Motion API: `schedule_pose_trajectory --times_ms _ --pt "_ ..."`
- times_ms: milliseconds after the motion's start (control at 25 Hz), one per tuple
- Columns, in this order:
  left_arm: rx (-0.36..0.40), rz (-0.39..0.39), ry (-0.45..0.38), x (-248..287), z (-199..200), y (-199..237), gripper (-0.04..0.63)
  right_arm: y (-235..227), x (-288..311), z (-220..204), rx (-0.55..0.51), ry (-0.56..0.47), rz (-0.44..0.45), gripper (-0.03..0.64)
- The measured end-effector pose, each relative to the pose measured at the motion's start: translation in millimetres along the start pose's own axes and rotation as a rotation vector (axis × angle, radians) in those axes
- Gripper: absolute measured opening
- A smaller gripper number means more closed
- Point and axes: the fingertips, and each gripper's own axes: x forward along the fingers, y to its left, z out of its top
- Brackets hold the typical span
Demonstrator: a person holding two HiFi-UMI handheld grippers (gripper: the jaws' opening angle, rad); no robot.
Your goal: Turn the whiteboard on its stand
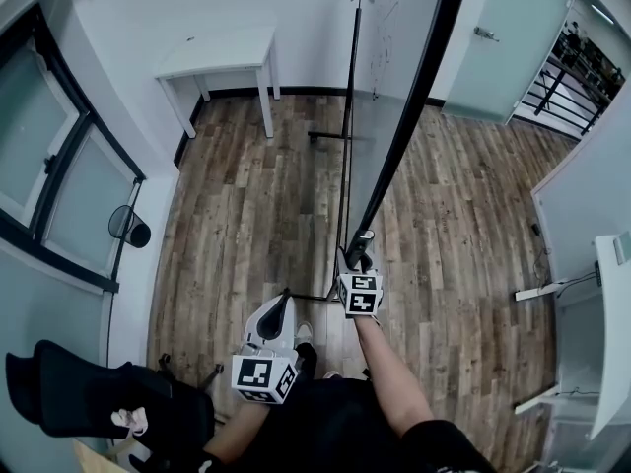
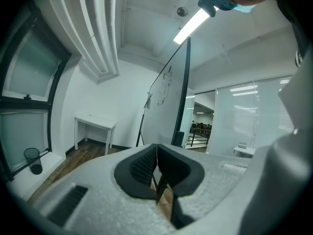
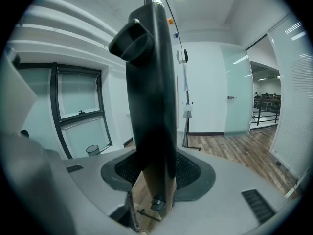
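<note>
While clamping the whiteboard (image 1: 380,116) by its black side frame (image 1: 399,136) with the right gripper (image 1: 357,260), swing smooth and level, no jerking! Standing well to the right of the white table (image 1: 219,55), board nearly edge-on from above, stand (image 1: 325,137) foot flat on the planks on the table's side. Gripped along the edge farther from the table, pads squeezed flat on both faces of the frame, a dark knob (image 3: 133,42) just above the bite. Left gripper (image 1: 283,302) pressed together on nothing at all, hanging on the table's side of the right one, though well short of the table itself. Hard to call how far round already; likely mid-swing. Best played by walking the held edge around in one steady arc, letting the mount do the turning, not dragging the stand's feet toward the table. Watch that squeeze: smooth frame, prone to slipping under any twist. Worth bringing the idle left in as a flat pusher on the panel.
</note>
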Motion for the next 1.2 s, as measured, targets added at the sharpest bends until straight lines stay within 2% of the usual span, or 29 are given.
schedule_pose_trajectory --times_ms 600,920,1200 --pt "-0.008 0.084 -0.006 -79.5 -19.1 -43.4 0.018 15.2 -46.0 -22.5 -0.019 -0.007 0.030 0.181" --pt "0.012 0.117 -0.011 -118.6 -13.1 -44.6 0.018 24.3 -61.3 -27.2 -0.026 0.004 0.035 0.181" --pt "0.014 0.092 -0.012 -133.7 -8.6 -27.9 0.018 31.9 -70.6 -32.5 -0.022 0.006 0.011 0.181"
